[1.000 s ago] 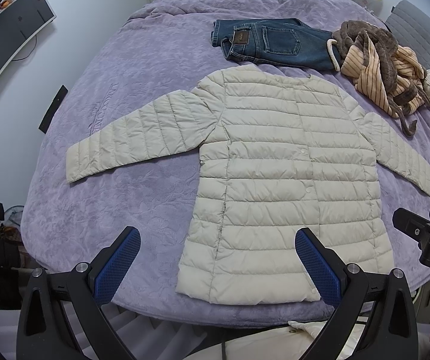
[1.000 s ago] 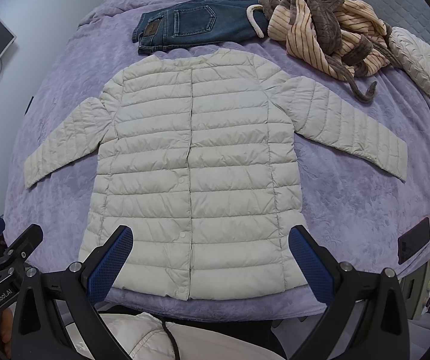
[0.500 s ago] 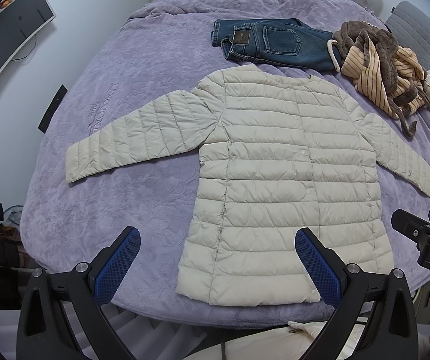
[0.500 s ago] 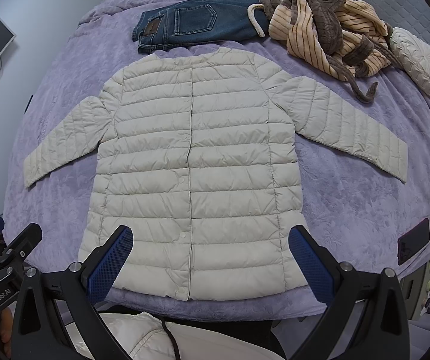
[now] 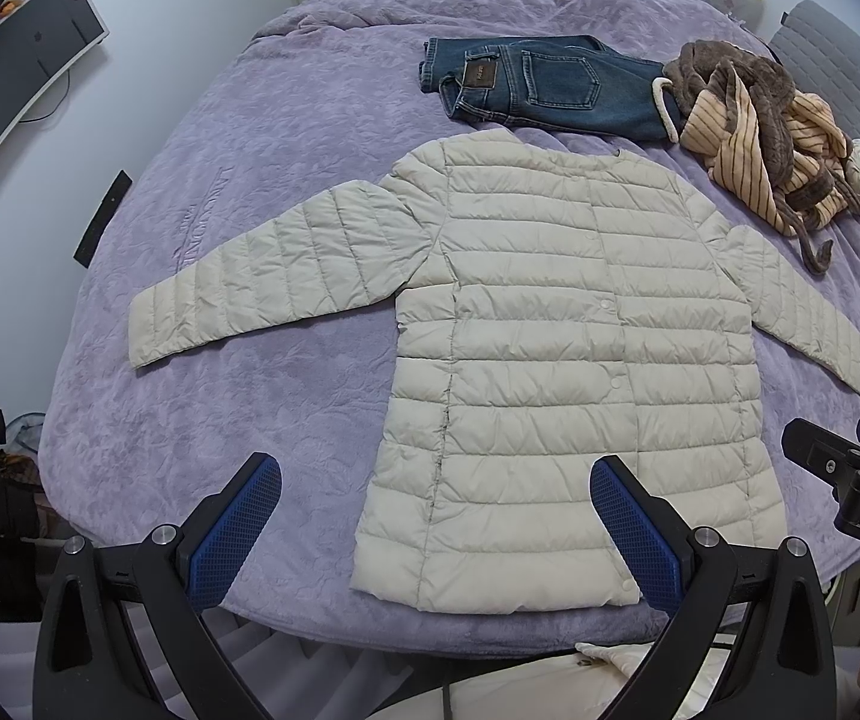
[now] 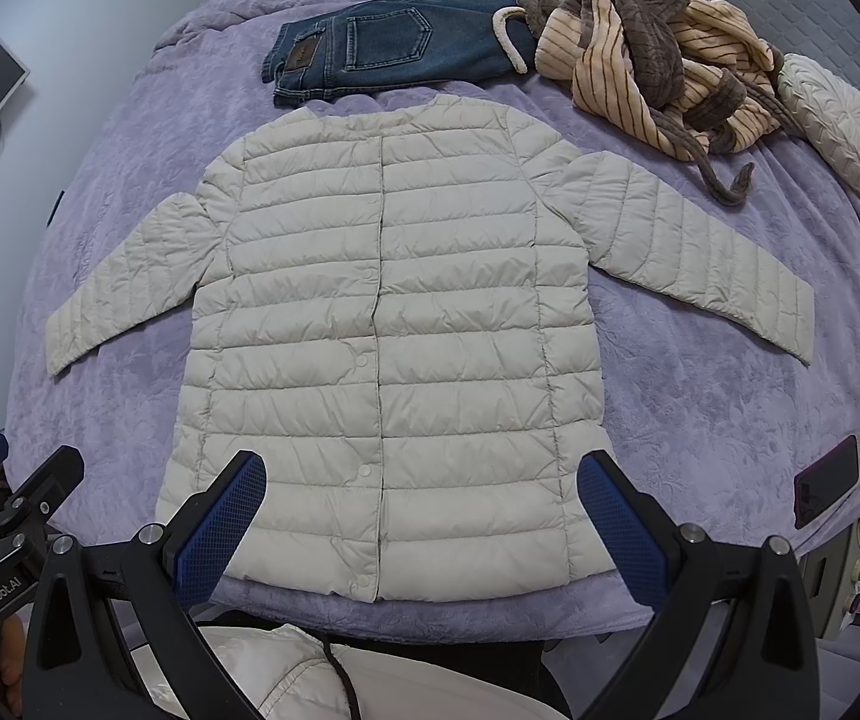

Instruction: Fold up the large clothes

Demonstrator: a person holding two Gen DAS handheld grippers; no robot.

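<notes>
A cream quilted puffer jacket (image 5: 574,324) lies flat and buttoned on the purple bed, both sleeves spread out; it also shows in the right wrist view (image 6: 387,324). My left gripper (image 5: 436,525) is open and empty, held above the jacket's lower left hem. My right gripper (image 6: 420,522) is open and empty, held above the middle of the hem. The right gripper's tip shows at the right edge of the left wrist view (image 5: 838,468). The left gripper's tip shows at the left edge of the right wrist view (image 6: 15,498).
Folded blue jeans (image 5: 544,87) and a heap of striped and brown fleece clothing (image 5: 760,126) lie beyond the collar. A cream cushion (image 6: 844,126) sits at the far right. A dark phone (image 6: 826,489) lies at the bed's right edge. The purple bedspread (image 5: 249,180) surrounds the jacket.
</notes>
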